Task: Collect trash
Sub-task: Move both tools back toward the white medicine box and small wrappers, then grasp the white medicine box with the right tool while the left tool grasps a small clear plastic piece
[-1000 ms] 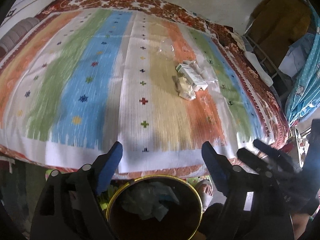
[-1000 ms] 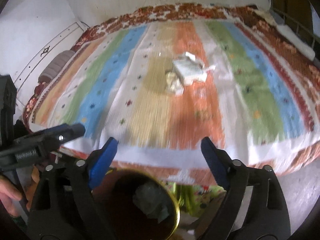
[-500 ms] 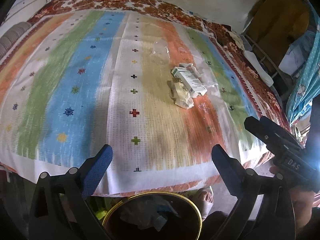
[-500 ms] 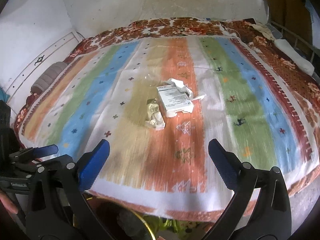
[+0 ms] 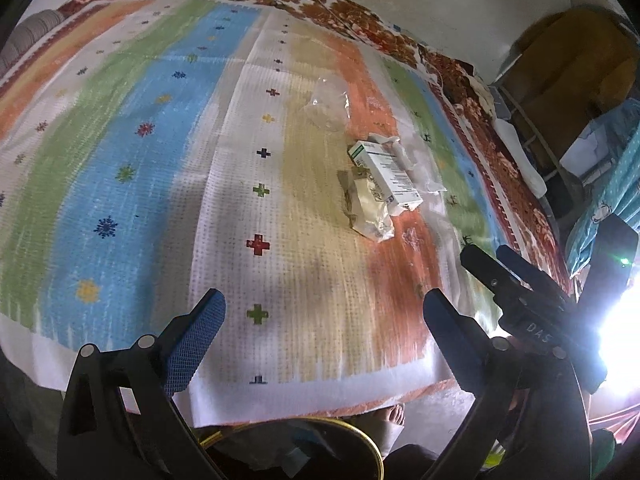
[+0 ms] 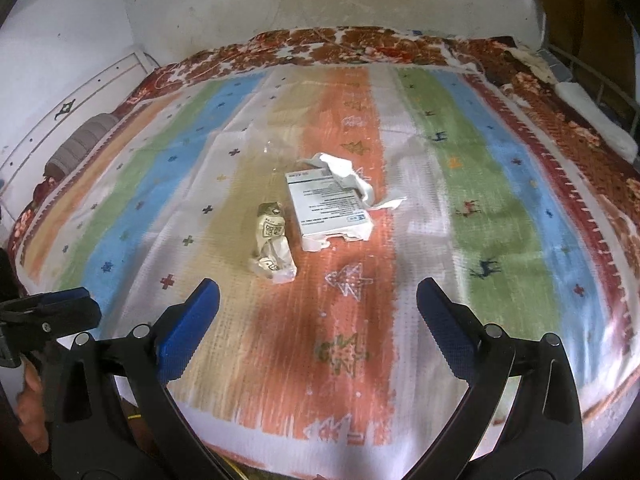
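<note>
Three light scraps on bed | box crushable, take its long sides | wrapper soft, pinch anywhere | left gripper, right gripper fingers spread wide, empty

Bedspread: vertical stripes in orange, green, blue, white and tan, with small cross and star motifs; border dark red floral. Carton ahead of the tool: white, green end panel. Tool pads: blue on black frame.
</note>
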Demonstrator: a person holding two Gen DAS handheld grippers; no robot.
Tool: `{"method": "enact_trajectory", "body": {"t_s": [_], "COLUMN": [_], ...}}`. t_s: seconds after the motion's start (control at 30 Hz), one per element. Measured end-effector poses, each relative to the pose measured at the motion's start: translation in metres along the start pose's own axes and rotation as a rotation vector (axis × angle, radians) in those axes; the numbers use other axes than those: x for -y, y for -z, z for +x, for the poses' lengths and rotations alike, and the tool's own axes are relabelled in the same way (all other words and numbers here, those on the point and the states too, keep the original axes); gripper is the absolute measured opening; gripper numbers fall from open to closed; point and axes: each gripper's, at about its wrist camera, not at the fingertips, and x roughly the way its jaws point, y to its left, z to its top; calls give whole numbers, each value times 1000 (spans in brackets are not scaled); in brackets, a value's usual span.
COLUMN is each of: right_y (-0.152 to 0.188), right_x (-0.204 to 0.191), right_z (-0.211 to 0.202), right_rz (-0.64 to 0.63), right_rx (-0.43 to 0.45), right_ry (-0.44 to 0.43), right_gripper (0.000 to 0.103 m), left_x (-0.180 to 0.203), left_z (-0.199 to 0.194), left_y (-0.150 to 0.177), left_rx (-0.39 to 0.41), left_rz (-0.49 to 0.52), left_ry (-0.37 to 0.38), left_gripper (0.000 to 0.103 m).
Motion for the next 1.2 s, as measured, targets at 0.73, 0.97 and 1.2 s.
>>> {"method": "enact_trajectory", "body": {"t_s": [0.73, 0.97, 1.2], "right_y": [-35, -38, -40], "right_x": [18, 17, 25], "right_z": [86, 107, 124], "right_rz": [-55, -71, -42], "right_rx": [-60, -81, -87], "right_ry": [-18, -39, -60], "right_gripper": [93, 92, 88], "left_x": [-21, -32, -23], "left_z": [55, 76, 90], "left_y": [-38, -52, -65], "left_rx": [4, -34, -30], "left_rz": [-90, -157, -119], "left_ry": [71, 119, 124], "left_gripper": [96, 92, 90]}}
